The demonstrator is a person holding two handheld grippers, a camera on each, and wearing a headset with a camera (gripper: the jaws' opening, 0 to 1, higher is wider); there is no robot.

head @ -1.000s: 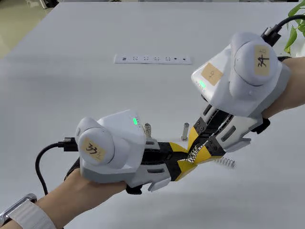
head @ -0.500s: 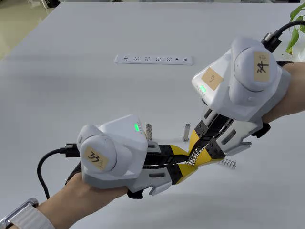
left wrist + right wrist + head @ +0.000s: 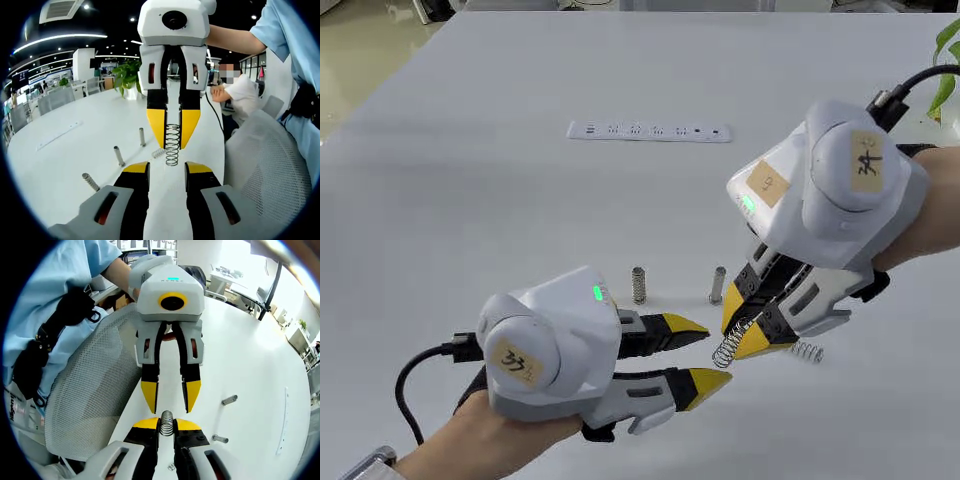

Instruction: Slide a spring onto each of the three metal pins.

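My right gripper [image 3: 745, 328] is shut on a small steel spring [image 3: 725, 351], which sticks out past its yellow tips. In the right gripper view the same spring [image 3: 166, 422] sits end-on between the closed jaws. My left gripper [image 3: 698, 352] faces it, open, with nothing between its fingers and a short gap to the spring [image 3: 172, 154]. On the table stand three metal pins: one pin wearing a spring [image 3: 639, 285], a bare pin [image 3: 717, 285], and a third pin [image 3: 142, 136] farther along the row. A loose spring [image 3: 807, 350] lies on the table beside the right gripper.
A white power strip [image 3: 648, 131] lies flat toward the far side of the white table [image 3: 470, 200]. A green plant [image 3: 948, 40] stands at the right edge. A mesh chair [image 3: 95, 395] and the person's blue sleeve lie behind the left gripper.
My left gripper has opened and drawn back from the spring, which stays in the right gripper. The right gripper has barely moved.
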